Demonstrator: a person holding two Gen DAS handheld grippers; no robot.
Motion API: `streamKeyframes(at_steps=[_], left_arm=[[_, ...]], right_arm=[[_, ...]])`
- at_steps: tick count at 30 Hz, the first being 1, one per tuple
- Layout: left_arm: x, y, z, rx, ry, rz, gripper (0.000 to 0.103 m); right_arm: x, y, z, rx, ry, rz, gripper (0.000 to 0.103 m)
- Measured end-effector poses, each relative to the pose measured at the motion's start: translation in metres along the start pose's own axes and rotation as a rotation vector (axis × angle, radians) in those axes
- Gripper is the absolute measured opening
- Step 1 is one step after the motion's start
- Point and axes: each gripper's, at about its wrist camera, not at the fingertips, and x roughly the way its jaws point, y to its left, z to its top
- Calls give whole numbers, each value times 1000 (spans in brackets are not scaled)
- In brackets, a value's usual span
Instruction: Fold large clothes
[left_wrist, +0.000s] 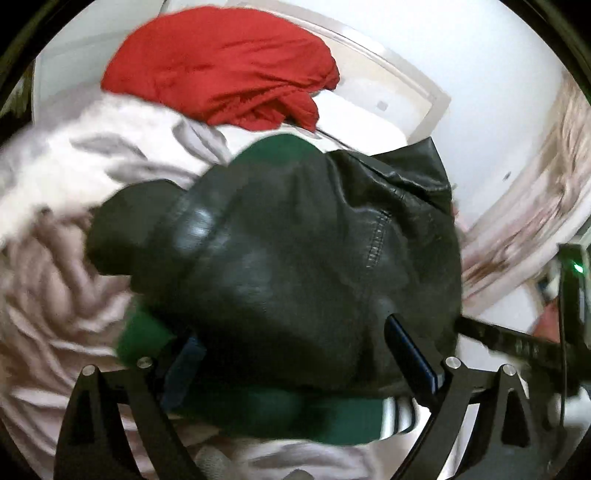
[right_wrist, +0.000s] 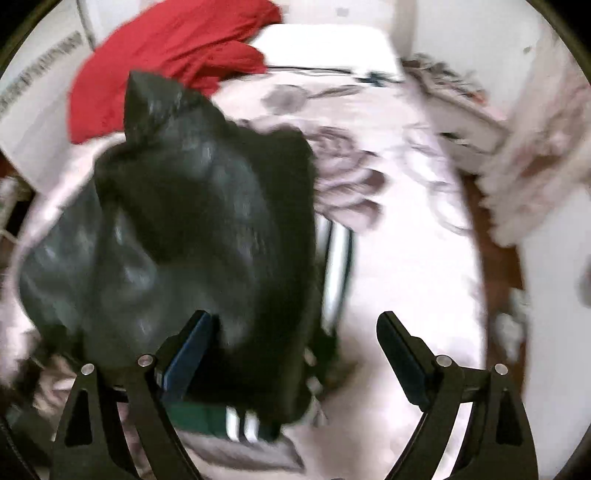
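A black leather jacket (left_wrist: 295, 240) with a green knit hem (left_wrist: 280, 410) and white stripes lies bunched on a floral bedsheet (left_wrist: 48, 258). My left gripper (left_wrist: 291, 332) hangs open just above it, and the jacket's bulk fills the space between and below the fingers without being pinched. In the right wrist view the same jacket (right_wrist: 184, 221) spreads to the left. My right gripper (right_wrist: 294, 317) is open, its left finger at the jacket's edge and its right finger over bare bedsheet (right_wrist: 406, 240). Both views are blurred.
A crumpled red garment (left_wrist: 221, 66) (right_wrist: 173, 48) lies at the far end of the bed, beside a white pillow (right_wrist: 325, 44). A floral curtain (right_wrist: 535, 158) hangs on the right, past a strip of wooden floor (right_wrist: 491, 240). White walls stand behind.
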Motion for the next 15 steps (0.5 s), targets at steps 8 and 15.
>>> streamKeyframes(at_steps=[8, 15], left_arm=[[-81, -38, -5, 246, -1, 211, 96], [-185, -74, -9, 287, -5, 231, 96]], right_arm=[[-47, -7, -86, 80, -13, -78, 93], [-214, 49, -121, 100, -100, -88, 93]])
